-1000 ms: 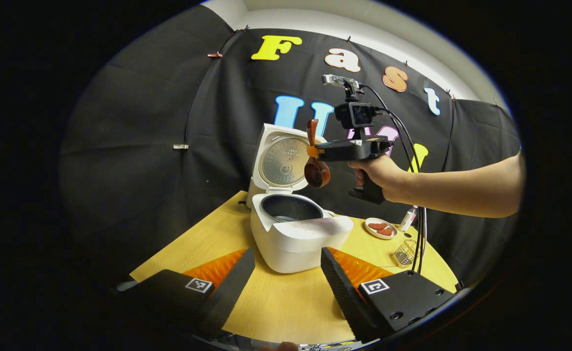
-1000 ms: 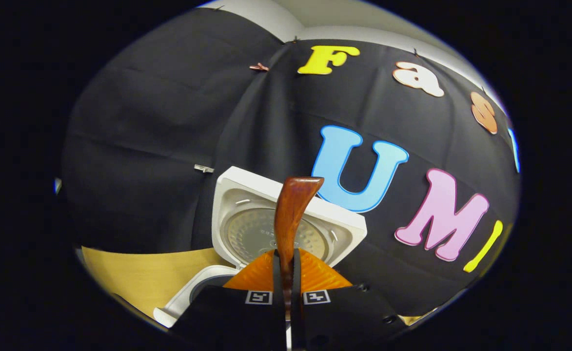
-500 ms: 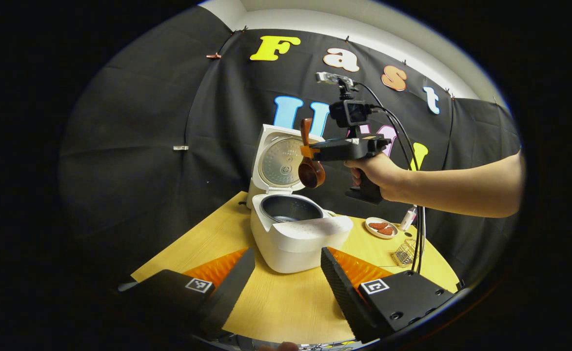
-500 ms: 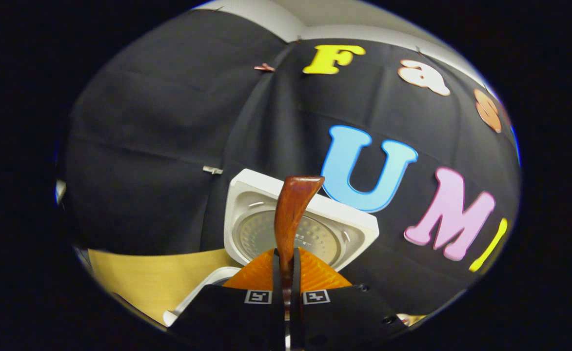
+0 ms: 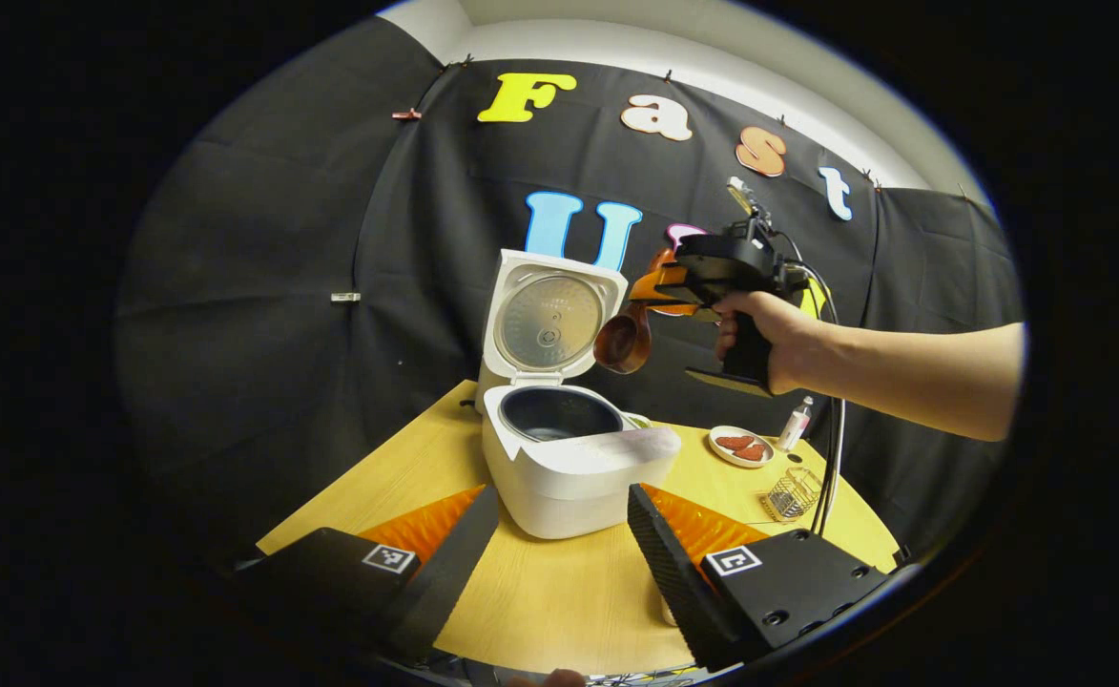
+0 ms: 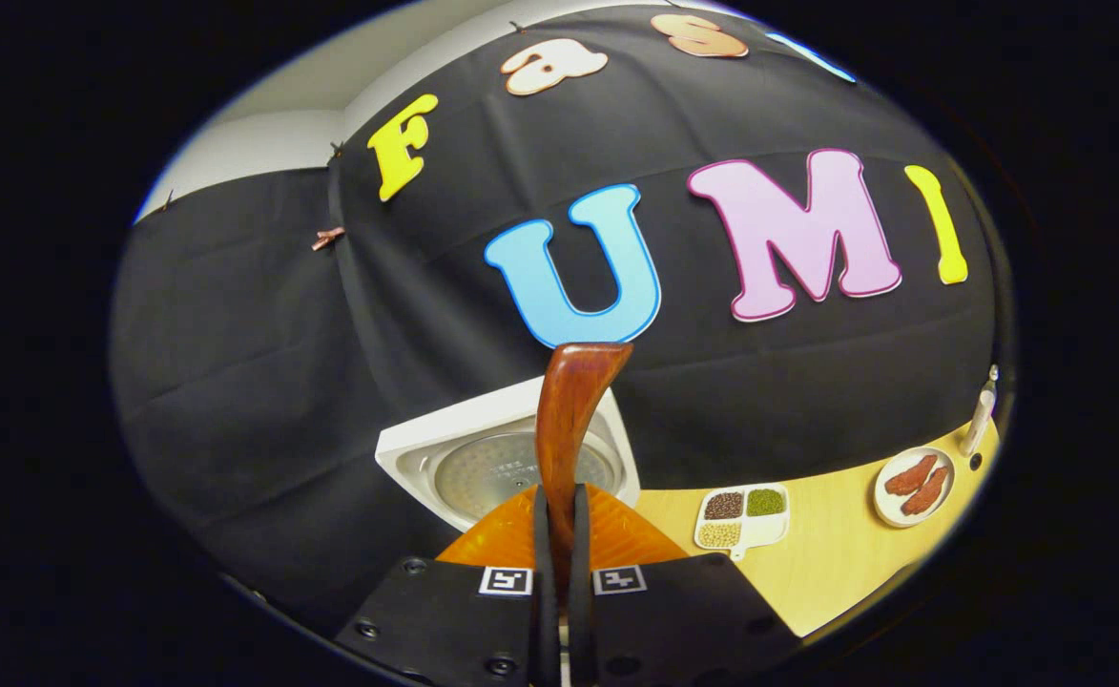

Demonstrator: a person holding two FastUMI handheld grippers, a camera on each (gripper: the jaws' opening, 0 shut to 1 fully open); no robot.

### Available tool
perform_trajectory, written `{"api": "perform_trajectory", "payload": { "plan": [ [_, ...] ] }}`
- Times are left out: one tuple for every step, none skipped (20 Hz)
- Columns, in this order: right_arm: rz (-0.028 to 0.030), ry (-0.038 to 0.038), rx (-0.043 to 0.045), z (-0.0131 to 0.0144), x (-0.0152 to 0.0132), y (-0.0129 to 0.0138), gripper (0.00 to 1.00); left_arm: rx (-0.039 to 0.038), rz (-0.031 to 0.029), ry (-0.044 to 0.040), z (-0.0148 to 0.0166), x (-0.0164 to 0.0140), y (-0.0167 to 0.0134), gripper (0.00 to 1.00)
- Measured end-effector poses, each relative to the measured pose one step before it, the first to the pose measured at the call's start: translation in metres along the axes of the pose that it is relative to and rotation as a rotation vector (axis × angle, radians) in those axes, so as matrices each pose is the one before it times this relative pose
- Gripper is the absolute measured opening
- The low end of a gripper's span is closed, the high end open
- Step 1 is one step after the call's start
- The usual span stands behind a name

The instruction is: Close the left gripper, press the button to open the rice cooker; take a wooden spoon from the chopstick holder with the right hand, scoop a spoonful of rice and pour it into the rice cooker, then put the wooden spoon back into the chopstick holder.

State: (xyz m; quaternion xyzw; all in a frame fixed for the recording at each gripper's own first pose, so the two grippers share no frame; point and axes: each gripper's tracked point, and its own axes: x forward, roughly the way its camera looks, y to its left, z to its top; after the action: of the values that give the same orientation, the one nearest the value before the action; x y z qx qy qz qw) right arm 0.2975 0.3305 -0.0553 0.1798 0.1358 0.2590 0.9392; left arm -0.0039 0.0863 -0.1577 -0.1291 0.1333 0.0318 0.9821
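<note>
Pale wooden table (image 5: 559, 592) inside a booth hung with black cloth. Nearest in the left gripper view, left gripper (image 5: 559, 544) low over the table's front edge, fingers spread wide apart, nothing between them. Just beyond, white rice cooker (image 5: 569, 458) standing toward the middle of the table, lid (image 5: 549, 320) raised upright at the back, dark inner pot (image 5: 559, 415) exposed. Above and right of the pot, right gripper (image 5: 659, 284) held aloft by a hand (image 5: 769, 329) on a bare forearm reaching in from the right edge; wooden spoon (image 5: 624, 339) hanging from its tips, bowl lowest, beside the raised lid and well above the pot; contents of the bowl not readable. Farther right on the table, small plate (image 5: 742, 446) with reddish pieces, a little white bottle (image 5: 796, 425) behind it, and a wire chopstick holder (image 5: 793, 493) near the right edge. In the right gripper view, right gripper (image 6: 559, 534) fingers pressed together on the spoon handle (image 6: 569, 420), which rises straight up between them with its flared end topmost. Behind the handle, the cooker lid's inner face (image 6: 511, 468). To the right on the table, a divided dish (image 6: 742, 515) of assorted grains and beans, then the round plate (image 6: 914, 487) of reddish pieces nearer the far right edge.
</note>
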Motion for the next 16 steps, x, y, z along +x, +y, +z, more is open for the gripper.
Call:
{"api": "perform_trajectory", "payload": {
  "plan": [
    [-0.00542, -0.02622, -0.00528, 0.01307, -0.01440, -0.00754, 0.08, 0.00519, -0.00797, -0.00454, 0.00190, 0.00090, -0.00434, 0.95],
    [-0.01001, -0.02400, 0.00054, 0.01039, -0.01549, -0.00878, 0.08, 0.00403, -0.00651, -0.00334, 0.00189, 0.00063, -0.00393, 0.95],
    [-0.01094, -0.02285, 0.01065, 0.01043, -0.01562, -0.01138, 0.08, 0.00388, -0.00639, -0.00319, 0.00171, 0.00074, -0.00398, 0.95],
    [-0.01422, -0.01871, 0.02187, 0.00972, -0.01475, -0.01314, 0.08, 0.00289, -0.00337, -0.00295, 0.00212, 0.00088, -0.00382, 0.95],
    [-0.01111, -0.01698, 0.02258, 0.00939, -0.01452, -0.01347, 0.08, 0.00266, -0.00476, -0.00233, 0.00067, 0.00147, -0.00352, 0.95],
    [-0.01166, -0.01118, 0.02381, 0.00895, -0.01319, -0.01390, 0.08, 0.00343, -0.00558, -0.00138, 0.00103, 0.00089, -0.00467, 0.95],
    [-0.01396, -0.00981, 0.01883, 0.00790, -0.01259, -0.01559, 0.08, 0.00456, -0.00785, 0.00091, -0.00019, 0.00159, -0.00534, 0.94],
    [-0.01854, -0.01373, 0.00588, 0.00866, -0.01288, -0.01679, 0.08, 0.00493, -0.01027, 0.00320, -0.00022, 0.00159, -0.00555, 0.94],
    [-0.02248, -0.01395, -0.00800, 0.00811, -0.01184, -0.01877, 0.08, 0.00629, -0.01033, 0.00369, -0.00148, 0.00142, -0.00653, 0.94],
    [-0.03117, -0.01144, -0.01797, 0.00694, -0.01176, -0.02258, 0.08, 0.00757, -0.00677, 0.00189, 0.00025, 0.00054, -0.00545, 0.95],
    [-0.02841, -0.00566, -0.00557, 0.00274, -0.00995, -0.01985, 0.08, 0.00593, -0.00661, 0.00084, 0.00025, 0.00094, -0.00524, 0.95],
    [-0.02479, -0.00073, 0.00497, 0.00228, -0.00998, -0.02035, 0.08, 0.00562, -0.00666, -0.00091, 0.00100, 0.00067, -0.00576, 0.95],
    [-0.02834, -0.00065, 0.00992, 0.00089, -0.00881, -0.02179, 0.08, 0.00498, -0.00625, -0.00034, 0.00029, 0.00033, -0.00661, 0.95],
    [-0.02848, 0.00185, 0.00298, -0.00034, -0.00743, -0.02161, 0.08, 0.00475, -0.00787, 0.00156, 0.00003, 0.00052, -0.00619, 0.95],
    [-0.02920, 0.00489, -0.00083, -0.00163, -0.00607, -0.02404, 0.08, 0.00468, -0.00768, 0.00398, -0.00115, 0.00063, -0.00664, 0.94],
    [-0.02425, 0.00299, 0.00092, -0.00312, -0.00467, -0.02100, 0.08, 0.00239, -0.00633, 0.00695, -0.00039, 0.00145, -0.00566, 0.94]
  ]
}}
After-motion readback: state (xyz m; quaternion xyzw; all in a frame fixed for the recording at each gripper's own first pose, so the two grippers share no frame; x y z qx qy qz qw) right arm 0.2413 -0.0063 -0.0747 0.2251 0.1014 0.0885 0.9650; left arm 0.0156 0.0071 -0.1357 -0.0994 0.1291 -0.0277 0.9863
